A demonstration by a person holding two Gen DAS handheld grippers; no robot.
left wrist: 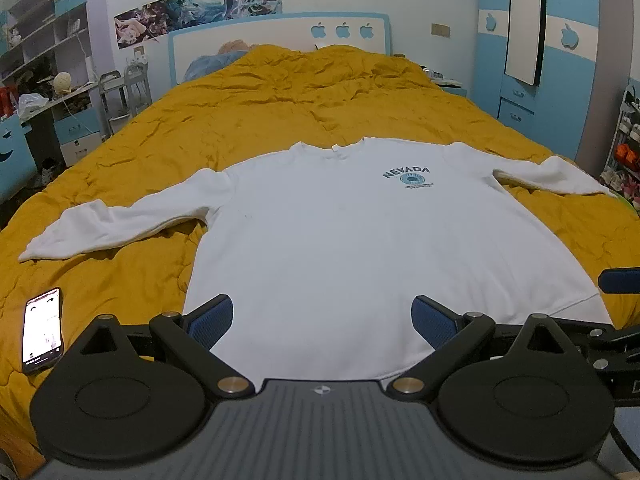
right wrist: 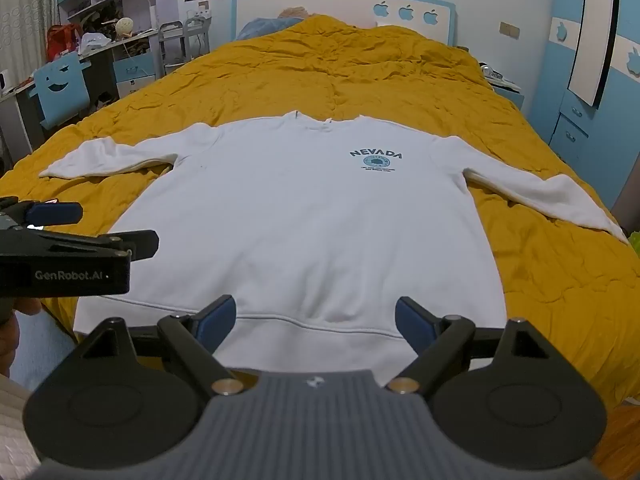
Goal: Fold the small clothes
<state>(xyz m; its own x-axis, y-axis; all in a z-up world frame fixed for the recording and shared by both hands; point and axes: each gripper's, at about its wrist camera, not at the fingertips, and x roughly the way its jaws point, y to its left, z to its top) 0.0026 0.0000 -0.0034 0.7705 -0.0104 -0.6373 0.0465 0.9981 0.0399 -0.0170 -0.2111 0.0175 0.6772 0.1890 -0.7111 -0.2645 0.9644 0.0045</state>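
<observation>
A white long-sleeved sweatshirt (left wrist: 340,232) with a blue "NEVADA" print lies flat, front up, on a mustard quilt (left wrist: 280,96), sleeves spread to both sides, hem toward me. It also shows in the right wrist view (right wrist: 304,216). My left gripper (left wrist: 322,320) is open and empty, just above the hem's left part. My right gripper (right wrist: 316,322) is open and empty above the hem's middle. The left gripper's side shows at the left of the right wrist view (right wrist: 60,220).
A phone (left wrist: 42,330) with a lit screen lies on the quilt left of the hem. A desk and shelves (right wrist: 100,40) stand left of the bed, a blue wardrobe (right wrist: 592,80) at right, the headboard (right wrist: 344,12) at the far end.
</observation>
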